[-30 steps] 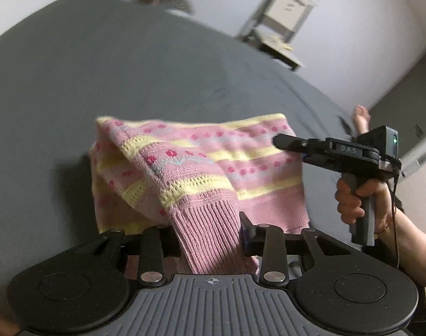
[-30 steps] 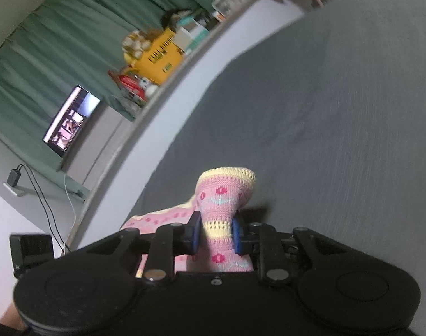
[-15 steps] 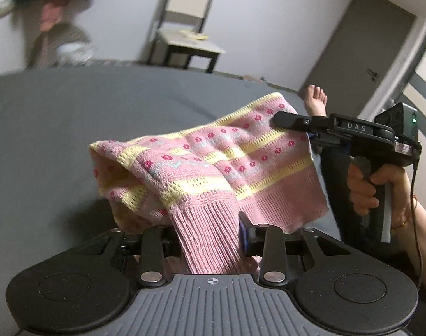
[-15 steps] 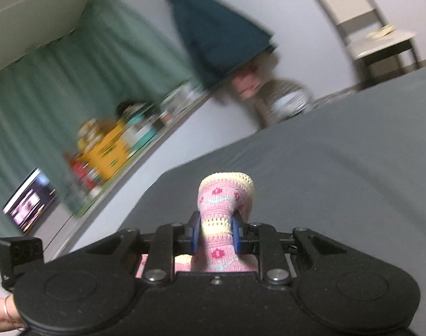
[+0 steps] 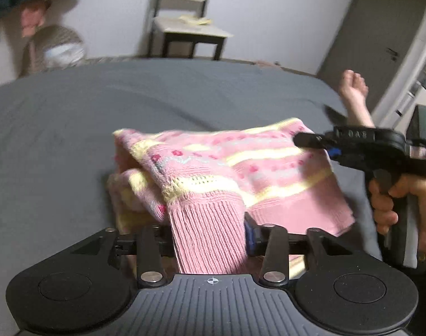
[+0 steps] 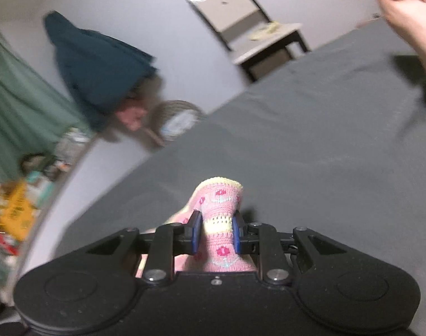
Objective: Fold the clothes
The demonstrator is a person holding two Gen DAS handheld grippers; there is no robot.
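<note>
Left wrist view: both jaws clamp the pink sweater [image 5: 241, 168], stretched left-right.

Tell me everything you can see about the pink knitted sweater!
The pink knitted sweater is soft wool-like knit with yellow stripes, red flower dots and a ribbed pink hem. It is partly folded and held up above the grey bed sheet. The left hand-held gripper pinches its ribbed edge; the right hand-held gripper pinches a striped corner. Part of it sags between them.

Dim, even indoor light, both fisheye views motion-blurred, edges bowed, soft shadows on the grey bed [image 5: 73, 128].
</note>
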